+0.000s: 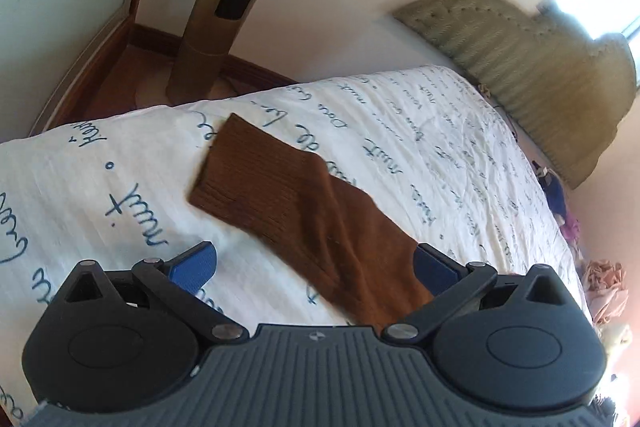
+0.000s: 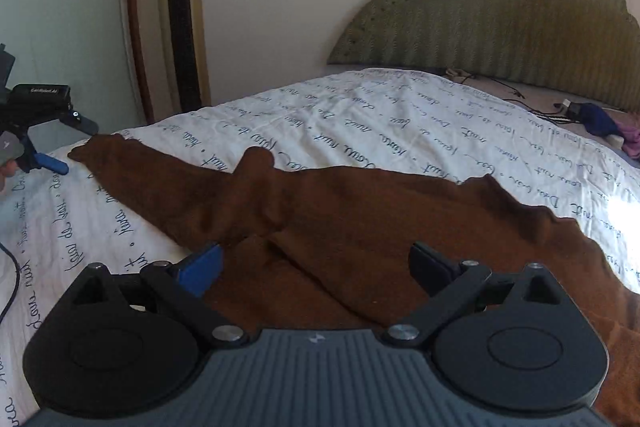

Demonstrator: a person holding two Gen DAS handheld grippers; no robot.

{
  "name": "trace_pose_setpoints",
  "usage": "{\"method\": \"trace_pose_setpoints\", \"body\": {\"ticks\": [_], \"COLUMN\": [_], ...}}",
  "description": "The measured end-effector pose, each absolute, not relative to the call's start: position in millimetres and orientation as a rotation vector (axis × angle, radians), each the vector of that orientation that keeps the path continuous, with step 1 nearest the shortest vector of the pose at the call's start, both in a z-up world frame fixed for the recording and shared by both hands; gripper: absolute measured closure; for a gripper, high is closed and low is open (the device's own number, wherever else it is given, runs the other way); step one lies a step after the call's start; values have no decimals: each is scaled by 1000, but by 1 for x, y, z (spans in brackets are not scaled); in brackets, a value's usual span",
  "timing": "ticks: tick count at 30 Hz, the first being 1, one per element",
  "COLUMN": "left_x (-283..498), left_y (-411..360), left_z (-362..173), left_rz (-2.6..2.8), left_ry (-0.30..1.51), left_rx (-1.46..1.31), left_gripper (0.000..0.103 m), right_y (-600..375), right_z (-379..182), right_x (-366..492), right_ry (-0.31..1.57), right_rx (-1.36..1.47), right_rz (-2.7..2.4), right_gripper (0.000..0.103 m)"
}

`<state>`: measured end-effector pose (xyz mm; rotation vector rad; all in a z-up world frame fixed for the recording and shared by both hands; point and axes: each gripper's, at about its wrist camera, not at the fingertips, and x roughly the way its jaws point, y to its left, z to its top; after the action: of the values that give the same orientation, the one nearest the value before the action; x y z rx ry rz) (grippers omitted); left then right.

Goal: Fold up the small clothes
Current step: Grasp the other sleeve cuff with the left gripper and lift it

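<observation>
Across bedspread, brown garment lengthwise left-right

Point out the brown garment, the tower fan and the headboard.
brown garment point(image 2: 360, 211): right wrist view, middle of the cloth.
tower fan point(image 2: 182, 11): right wrist view, its dark front grille.
headboard point(image 2: 500, 23): right wrist view, padded centre.

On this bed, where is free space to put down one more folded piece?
Free: white sheet between the brown garment and the headboard, and the strip beside the left gripper. Crowded: the right edge, with clothes and cables.
</observation>
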<state>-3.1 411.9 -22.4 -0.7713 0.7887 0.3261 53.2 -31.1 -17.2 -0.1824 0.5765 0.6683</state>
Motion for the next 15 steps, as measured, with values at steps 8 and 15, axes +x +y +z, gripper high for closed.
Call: {"method": "trace_pose_setpoints", "body": {"ticks": [8,15], "left_x": [20,22], "left_y": [432,442], "left_z": [-34,-38], "left_rz": [363,398], "left_ry": [769,768], "left_rx": [-837,-892], "left_gripper": [2,93], "right_y": [-49,-81], "right_z": [-25,-24], "right_x": [32,36], "right_ry": [593,599], "right_rx": [-134,-16], "right_rz": [701,681], "right_gripper": [3,3]}}
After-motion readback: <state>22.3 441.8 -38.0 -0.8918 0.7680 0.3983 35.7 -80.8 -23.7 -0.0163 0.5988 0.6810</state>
